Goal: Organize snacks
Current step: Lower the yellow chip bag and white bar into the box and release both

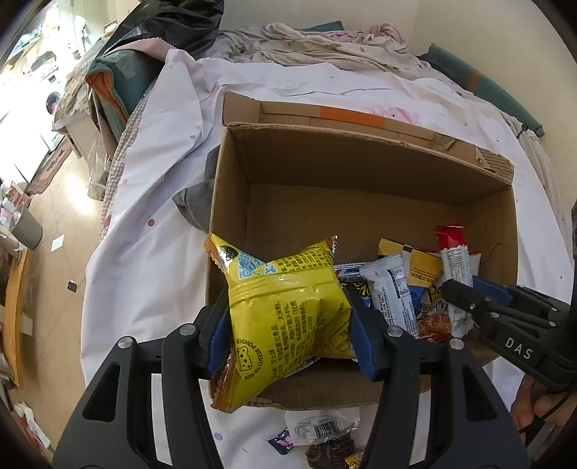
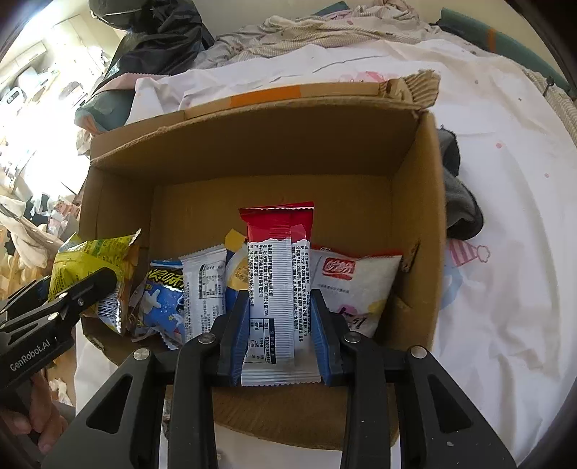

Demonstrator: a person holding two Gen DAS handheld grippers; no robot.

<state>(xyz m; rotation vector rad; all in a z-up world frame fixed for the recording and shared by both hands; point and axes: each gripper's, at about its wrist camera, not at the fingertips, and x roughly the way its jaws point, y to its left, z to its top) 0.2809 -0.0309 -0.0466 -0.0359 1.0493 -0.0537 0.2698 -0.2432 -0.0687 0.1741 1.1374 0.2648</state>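
Note:
An open cardboard box (image 1: 360, 173) sits on a white sheet; it also shows in the right wrist view (image 2: 252, 144). My left gripper (image 1: 286, 306) is shut on a yellow cheese snack bag (image 1: 285, 314) and holds it over the box's near left corner. My right gripper (image 2: 279, 324) is shut on a red and white snack packet (image 2: 277, 274), upright inside the box. Several snack packets (image 1: 393, 299) lie in the box's near part. The right gripper shows in the left wrist view (image 1: 465, 288), and the left gripper in the right wrist view (image 2: 90, 285).
A few loose snack packets (image 1: 321, 433) lie on the white sheet (image 1: 151, 216) in front of the box. A grey cloth (image 2: 458, 202) lies beside the box. Rumpled bedding (image 1: 324, 43) and a black bag (image 1: 173, 25) lie behind. The floor (image 1: 57, 223) drops off to the left.

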